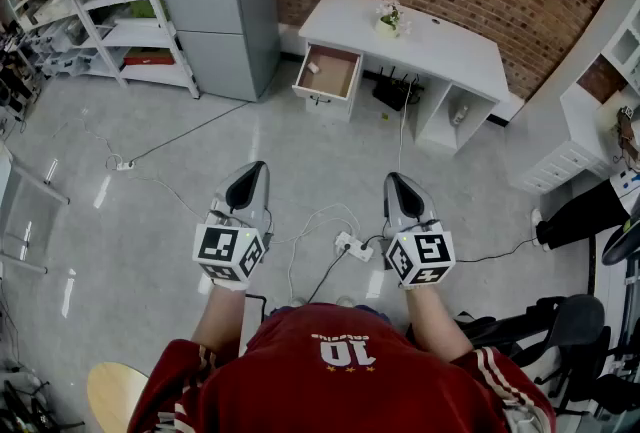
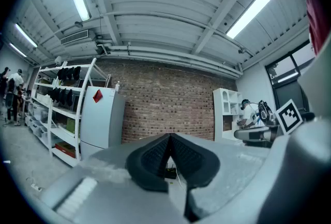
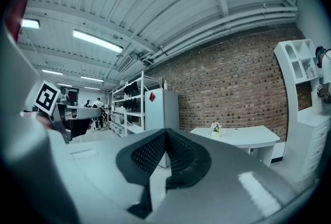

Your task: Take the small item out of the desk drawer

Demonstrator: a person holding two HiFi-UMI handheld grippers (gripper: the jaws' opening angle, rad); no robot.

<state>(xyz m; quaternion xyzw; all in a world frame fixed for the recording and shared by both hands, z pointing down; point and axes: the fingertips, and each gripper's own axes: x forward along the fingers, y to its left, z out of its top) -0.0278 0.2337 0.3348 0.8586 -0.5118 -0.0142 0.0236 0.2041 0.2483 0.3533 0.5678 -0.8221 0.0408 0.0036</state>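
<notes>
A white desk (image 1: 440, 46) stands against the brick wall, its left drawer (image 1: 328, 74) pulled out. A small white item (image 1: 313, 67) lies at the drawer's back left. My left gripper (image 1: 250, 183) and right gripper (image 1: 397, 187) are held side by side over the floor, well short of the desk. Both point toward it, shut and empty. In the left gripper view the pads (image 2: 169, 158) meet with nothing between them; the right gripper view shows the same at its pads (image 3: 164, 154), with the desk (image 3: 243, 137) beyond.
A grey cabinet (image 1: 218, 1) and white shelving (image 1: 115, 11) stand left of the desk. A white shelf unit (image 1: 600, 91) is at the right, with a seated person (image 1: 600, 206) beside it. Cables and a power strip (image 1: 352, 246) lie on the floor ahead.
</notes>
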